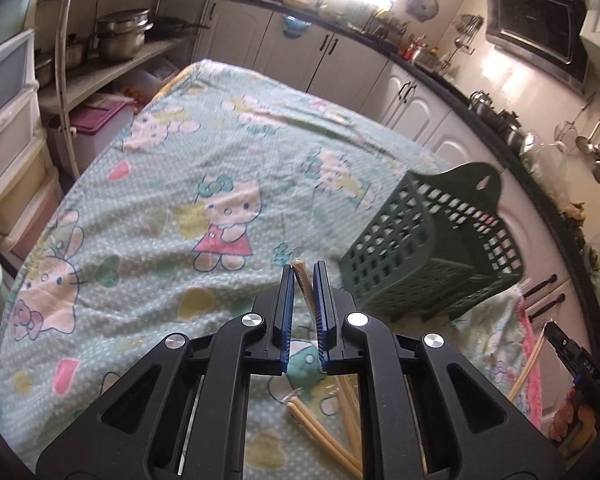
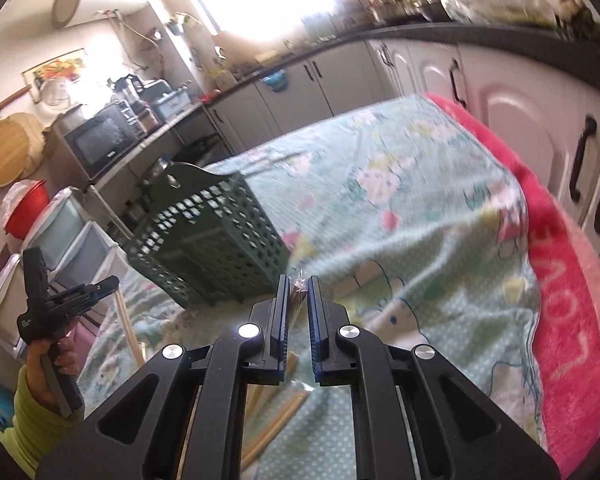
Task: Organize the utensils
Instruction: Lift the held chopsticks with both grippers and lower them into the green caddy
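A dark green lattice basket [image 1: 428,240] [image 2: 208,240] stands on the cartoon-print cloth. My left gripper [image 1: 303,267] is shut on a pale pair of chopsticks in a clear wrapper [image 1: 302,284], raised above the cloth just left of the basket. In the right wrist view this gripper [image 2: 110,282] shows at the left, its chopsticks [image 2: 127,326] hanging down. My right gripper [image 2: 298,279] is shut on a darker wrapped pair of chopsticks [image 2: 298,294], in front of the basket. More wrapped chopsticks [image 1: 324,432] [image 2: 276,420] lie on the cloth beneath the grippers.
The cloth-covered table [image 1: 188,168] has a pink towel edge [image 2: 572,312] on its right side. White kitchen cabinets [image 2: 512,120] run close along it. Plastic drawers [image 1: 8,120] and a shelf with pots [image 1: 120,36] stand to the left. A person's hand [image 2: 56,364] in a yellow-green sleeve holds the left gripper.
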Demonstrator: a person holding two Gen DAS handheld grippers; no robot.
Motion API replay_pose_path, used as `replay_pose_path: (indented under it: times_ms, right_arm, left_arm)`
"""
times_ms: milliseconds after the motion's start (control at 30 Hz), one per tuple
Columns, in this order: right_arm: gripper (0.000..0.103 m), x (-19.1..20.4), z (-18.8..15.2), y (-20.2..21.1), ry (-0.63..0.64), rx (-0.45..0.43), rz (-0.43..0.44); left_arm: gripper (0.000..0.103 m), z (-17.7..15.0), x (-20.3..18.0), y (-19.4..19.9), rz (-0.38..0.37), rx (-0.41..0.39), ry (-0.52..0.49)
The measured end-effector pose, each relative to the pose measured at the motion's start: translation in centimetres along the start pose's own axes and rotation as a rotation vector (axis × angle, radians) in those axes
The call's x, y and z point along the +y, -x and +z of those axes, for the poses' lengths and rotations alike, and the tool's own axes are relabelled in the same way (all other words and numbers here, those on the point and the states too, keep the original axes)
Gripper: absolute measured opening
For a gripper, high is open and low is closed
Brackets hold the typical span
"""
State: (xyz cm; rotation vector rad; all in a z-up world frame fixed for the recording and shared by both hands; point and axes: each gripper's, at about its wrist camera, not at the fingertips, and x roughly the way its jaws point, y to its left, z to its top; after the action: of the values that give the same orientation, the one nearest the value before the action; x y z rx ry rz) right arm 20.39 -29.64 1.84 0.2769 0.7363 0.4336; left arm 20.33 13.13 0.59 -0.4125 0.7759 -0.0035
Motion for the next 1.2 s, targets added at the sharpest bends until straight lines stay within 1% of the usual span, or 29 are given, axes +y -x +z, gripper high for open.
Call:
replay_pose_path:
  times_ms: [200,367,467,567,800,1200]
  right_arm:
    - [0.008,2.3,0.9,1.6,0.068,-0.05,0.026]
    - [0.007,4.2,1.7,2.7,0.12,-0.085,0.033]
    - [0.007,5.2,2.0,3.3,0.152,-0.107,0.054]
    - [0.006,6.2,2.3,3.9,0.179,-0.13,0.068]
    - [0.006,8.3,3.2,5.0,0.218,-0.166,0.096]
    - [0.006,11.8,6.3,6.4,0.272,-0.259,0.142]
  left_arm:
    - [0.005,0.4,-1.5,2.3,-0.039,-0.054,-0.033]
    - [0.004,0.7,-3.3,4.7,-0.094,-0.107,-0.079]
    - [0.003,0.7,-4.4,5.9,-0.123,-0.13,-0.108]
    - [0.003,0.7,-5.5,6.9,-0.13,-0.151,-0.134]
    - [0.003,1.2,-7.3,8.6,-0.173,-0.187,-0.164]
    - [0.003,3.3,-10.6,10.8,-0.224,-0.262,-0.21]
